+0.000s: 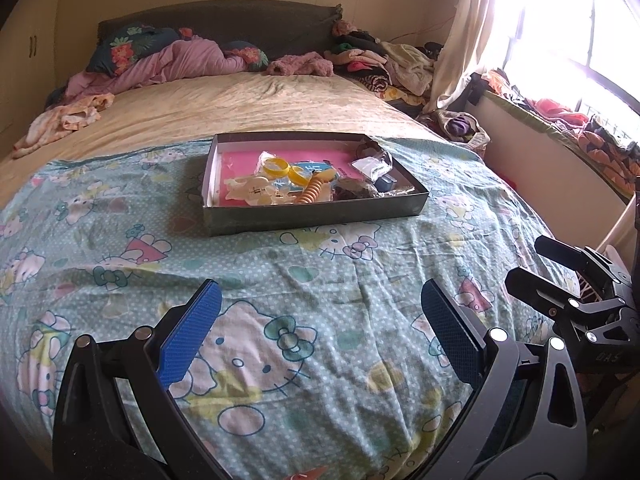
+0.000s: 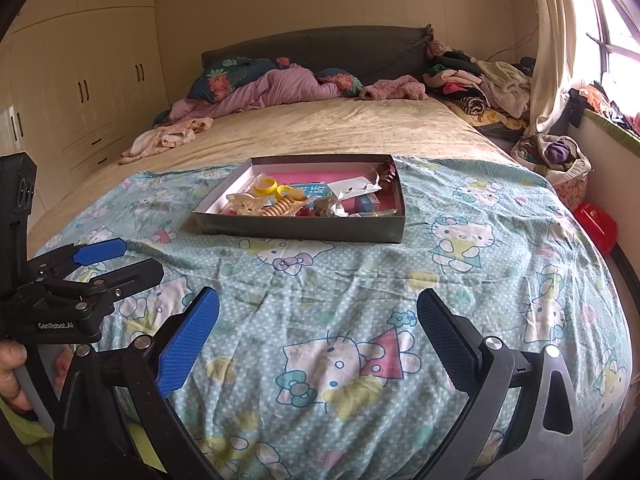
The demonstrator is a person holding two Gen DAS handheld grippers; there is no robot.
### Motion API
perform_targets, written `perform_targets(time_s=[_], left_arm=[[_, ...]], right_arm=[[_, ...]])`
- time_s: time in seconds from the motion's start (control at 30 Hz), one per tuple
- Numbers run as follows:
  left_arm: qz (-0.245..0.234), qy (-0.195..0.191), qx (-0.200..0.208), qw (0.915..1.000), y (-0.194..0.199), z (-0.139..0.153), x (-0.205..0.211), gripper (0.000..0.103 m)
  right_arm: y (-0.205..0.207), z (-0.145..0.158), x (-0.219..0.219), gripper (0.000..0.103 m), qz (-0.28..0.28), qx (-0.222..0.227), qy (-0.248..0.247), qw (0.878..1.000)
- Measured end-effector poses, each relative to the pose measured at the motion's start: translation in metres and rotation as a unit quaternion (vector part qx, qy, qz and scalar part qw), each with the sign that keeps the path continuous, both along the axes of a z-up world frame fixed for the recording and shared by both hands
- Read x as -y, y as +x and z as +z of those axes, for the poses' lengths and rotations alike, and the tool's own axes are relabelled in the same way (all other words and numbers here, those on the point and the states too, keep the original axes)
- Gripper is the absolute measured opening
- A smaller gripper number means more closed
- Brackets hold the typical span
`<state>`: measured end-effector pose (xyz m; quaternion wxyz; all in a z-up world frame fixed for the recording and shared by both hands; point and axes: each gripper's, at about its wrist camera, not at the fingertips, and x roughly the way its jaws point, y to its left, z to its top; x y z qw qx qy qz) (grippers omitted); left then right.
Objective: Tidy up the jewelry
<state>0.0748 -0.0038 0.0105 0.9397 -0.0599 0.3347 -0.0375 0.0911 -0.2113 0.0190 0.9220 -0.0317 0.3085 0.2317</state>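
Observation:
A shallow grey box (image 1: 312,216) (image 2: 304,231) lies on the Hello Kitty sheet in the middle of the bed. It holds mixed jewelry: yellow bangles (image 1: 276,167) (image 2: 267,187), a cream hair claw (image 1: 256,191) (image 2: 244,201), an orange coiled band (image 1: 314,191) (image 2: 278,209) and small plastic bags (image 1: 370,166) (image 2: 354,189). My left gripper (image 1: 320,320) is open and empty, well short of the box. My right gripper (image 2: 318,320) is open and empty too, also short of the box. The right gripper shows in the left wrist view (image 1: 548,264); the left gripper shows in the right wrist view (image 2: 116,260).
Piles of clothes (image 1: 384,64) (image 2: 480,84) and pink bedding (image 1: 180,62) (image 2: 272,88) lie at the head of the bed. A wardrobe (image 2: 80,80) stands left. A window ledge with clothes (image 1: 560,116) and a laundry basket (image 2: 560,160) are right.

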Motion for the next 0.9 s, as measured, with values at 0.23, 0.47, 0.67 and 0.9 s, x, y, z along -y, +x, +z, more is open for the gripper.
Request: perform_targets(time_s=[0.23,0.47,0.67,0.9], left_arm=[[0.004,0.002,-0.002,1.0000,-0.0009,-0.0002,-0.0017,0.093],[0.008,0.010,-0.006,0.9999,-0.0003,-0.0023,-0.0040,0.094],[0.009,0.012,-0.010,0.9998,0.0006,-0.0038,-0.0022,0.094],[0.010,0.013,-0.014,0.9998,0.0013,-0.0061,-0.0013,0.093]], right_arm=[[-0.0017,0.0011,-0.0009,0.099,0.001,0.001,-0.002,1.000],[-0.0021,0.0016,-0.0008,0.099,0.000,0.002,-0.003,1.000],[-0.0019,0.0013,0.0009,0.099,-0.001,0.003,-0.002,1.000],[-0.0020,0.0011,0.0014,0.099,-0.001,0.003,-0.002,1.000]])
